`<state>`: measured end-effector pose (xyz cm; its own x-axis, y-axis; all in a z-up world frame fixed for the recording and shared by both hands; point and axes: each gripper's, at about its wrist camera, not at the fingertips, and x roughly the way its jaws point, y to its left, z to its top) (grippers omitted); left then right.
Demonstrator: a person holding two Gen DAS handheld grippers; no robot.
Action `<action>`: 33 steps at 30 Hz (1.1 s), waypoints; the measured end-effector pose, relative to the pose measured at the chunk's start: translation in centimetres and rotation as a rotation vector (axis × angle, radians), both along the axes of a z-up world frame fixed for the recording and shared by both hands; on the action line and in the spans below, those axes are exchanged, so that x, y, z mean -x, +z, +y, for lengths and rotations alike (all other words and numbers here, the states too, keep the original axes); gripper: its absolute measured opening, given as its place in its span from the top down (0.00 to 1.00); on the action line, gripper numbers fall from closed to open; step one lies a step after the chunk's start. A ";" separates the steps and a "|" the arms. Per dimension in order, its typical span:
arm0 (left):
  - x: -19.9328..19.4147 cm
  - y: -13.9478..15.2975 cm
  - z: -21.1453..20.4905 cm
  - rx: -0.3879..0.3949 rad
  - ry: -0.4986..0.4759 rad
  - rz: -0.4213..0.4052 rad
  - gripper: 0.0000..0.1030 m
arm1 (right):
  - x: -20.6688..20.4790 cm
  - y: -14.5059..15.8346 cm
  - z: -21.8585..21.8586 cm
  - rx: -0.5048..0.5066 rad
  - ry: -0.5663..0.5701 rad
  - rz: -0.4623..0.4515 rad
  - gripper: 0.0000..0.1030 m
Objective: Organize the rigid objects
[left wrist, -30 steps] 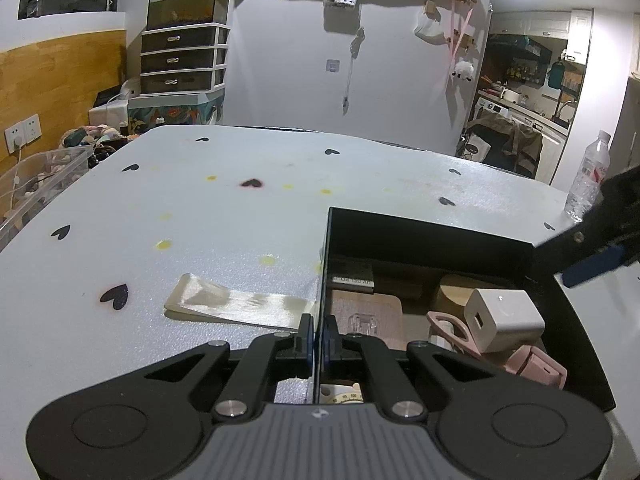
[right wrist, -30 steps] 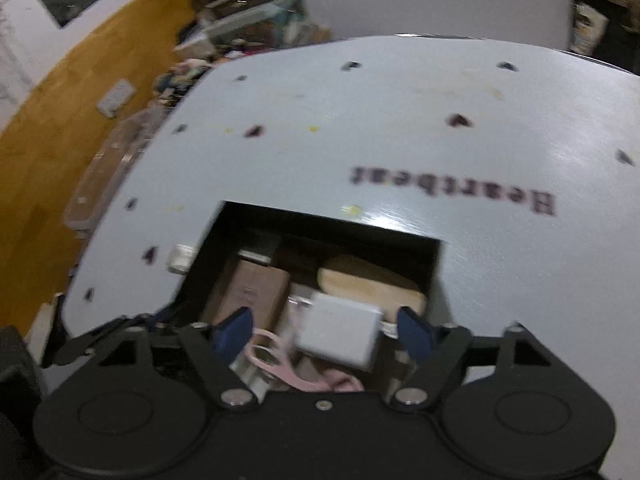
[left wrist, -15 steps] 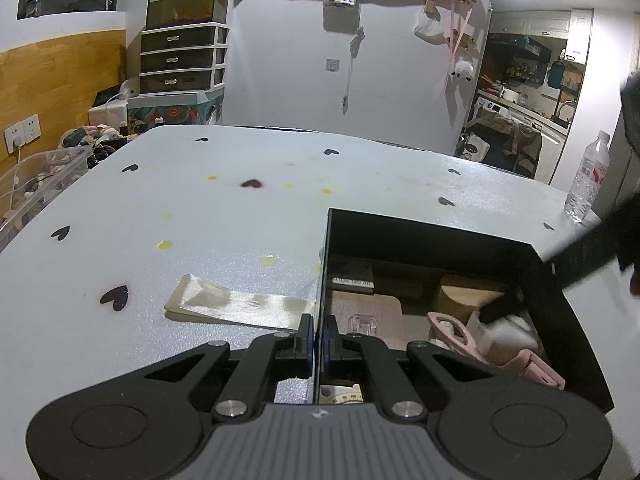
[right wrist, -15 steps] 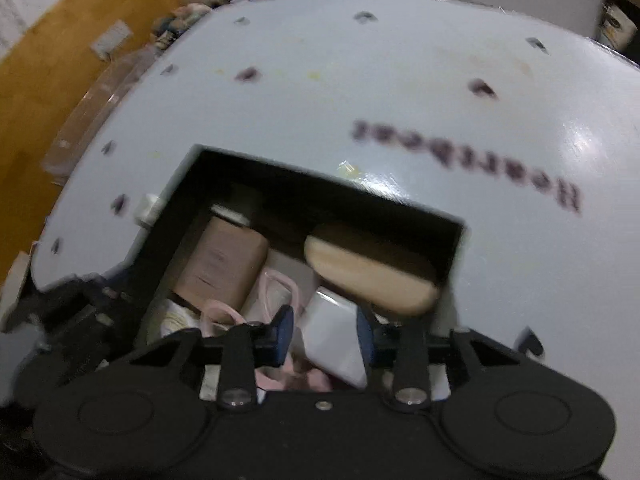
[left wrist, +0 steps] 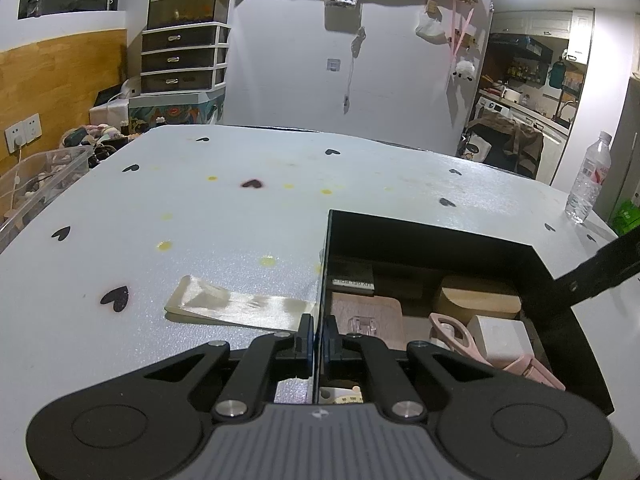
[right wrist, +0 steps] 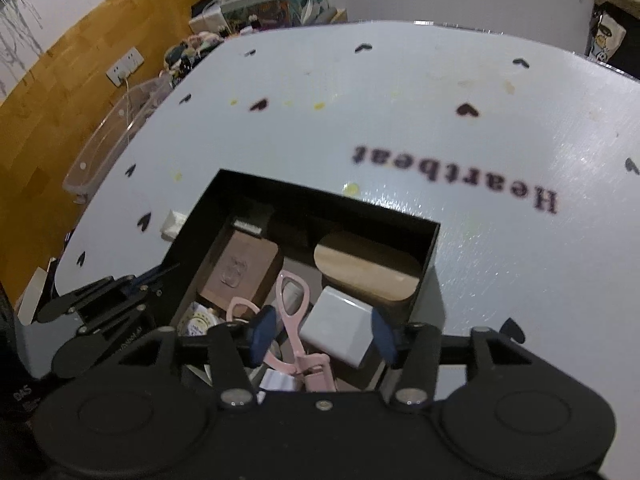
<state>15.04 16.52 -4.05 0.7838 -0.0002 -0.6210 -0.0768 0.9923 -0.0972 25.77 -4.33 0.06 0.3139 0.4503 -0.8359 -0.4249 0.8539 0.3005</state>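
Note:
A black open box [left wrist: 432,240] [right wrist: 332,200] sits on the white table. Inside lie a white charger cube [right wrist: 340,330] [left wrist: 500,340], a pink eyelash curler [right wrist: 294,312] [left wrist: 452,330], a brown card with a clear hook [right wrist: 240,272] [left wrist: 364,322], and a wooden oval case [right wrist: 366,270] [left wrist: 476,298]. My left gripper [left wrist: 317,338] is shut on the box's left wall. My right gripper [right wrist: 322,334] is open above the box, its blue pads either side of the charger and curler, gripping nothing.
A cream ribbon strip [left wrist: 236,306] lies on the table left of the box. A water bottle [left wrist: 588,178] stands at the far right edge. A clear plastic bin [left wrist: 32,180] sits off the table's left side.
My right gripper narrowed around the charger low in the box, then opened wide and drew back. The charger now rests lower in the box. The left gripper has not moved.

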 end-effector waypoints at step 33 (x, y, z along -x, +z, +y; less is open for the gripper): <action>6.0 5.2 -1.6 -0.035 0.025 -0.173 0.22 | 10.3 0.2 -5.2 -0.128 -0.188 -0.511 0.00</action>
